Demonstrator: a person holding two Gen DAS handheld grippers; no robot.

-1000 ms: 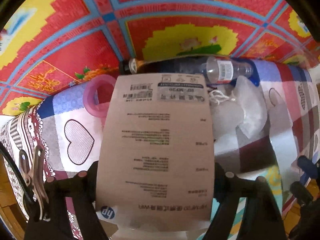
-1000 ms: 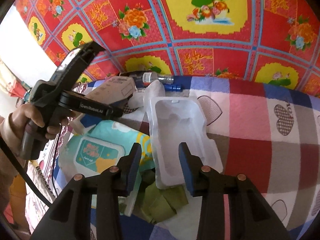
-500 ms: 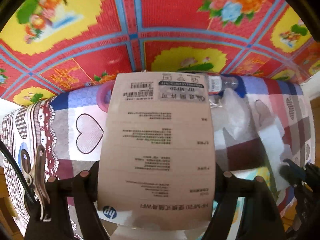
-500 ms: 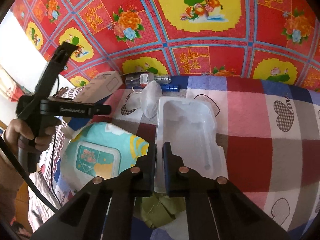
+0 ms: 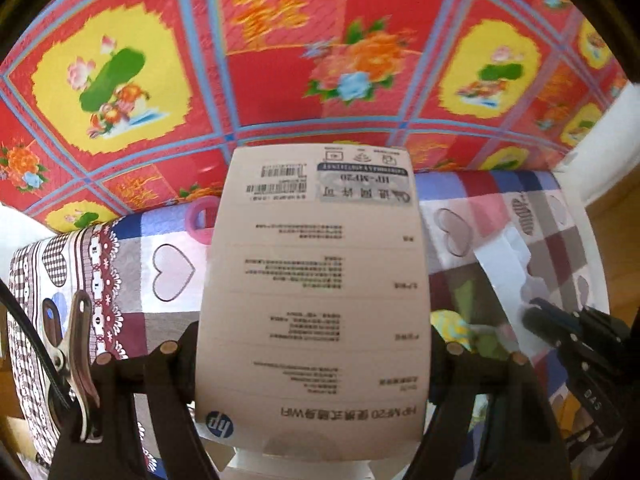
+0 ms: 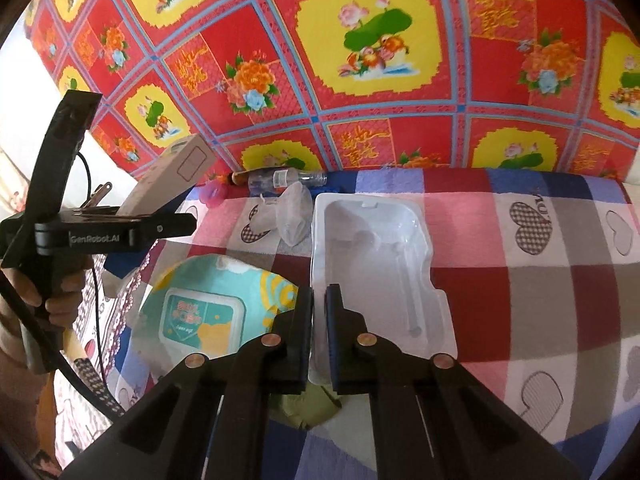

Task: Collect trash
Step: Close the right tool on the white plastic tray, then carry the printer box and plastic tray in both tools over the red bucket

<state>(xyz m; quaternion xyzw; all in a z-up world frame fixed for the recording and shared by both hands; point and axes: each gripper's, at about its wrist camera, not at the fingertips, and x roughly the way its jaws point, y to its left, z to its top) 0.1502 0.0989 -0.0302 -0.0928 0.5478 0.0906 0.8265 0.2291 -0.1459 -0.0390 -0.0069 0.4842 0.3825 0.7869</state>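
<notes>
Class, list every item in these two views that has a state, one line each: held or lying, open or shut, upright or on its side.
HP box: held off the bed by the left tongs.
White plastic tray: hollow side up, edge pinched by the right tongs.
Clear bottle: lying on its side.
Wet-wipes pack: lying flat, flap shut.

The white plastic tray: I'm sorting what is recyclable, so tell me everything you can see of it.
The white plastic tray is a thin, glossy moulded packaging insert with a deep shaped cavity, empty, open side up on the checked cloth. The right gripper is shut on its near left rim.
</notes>
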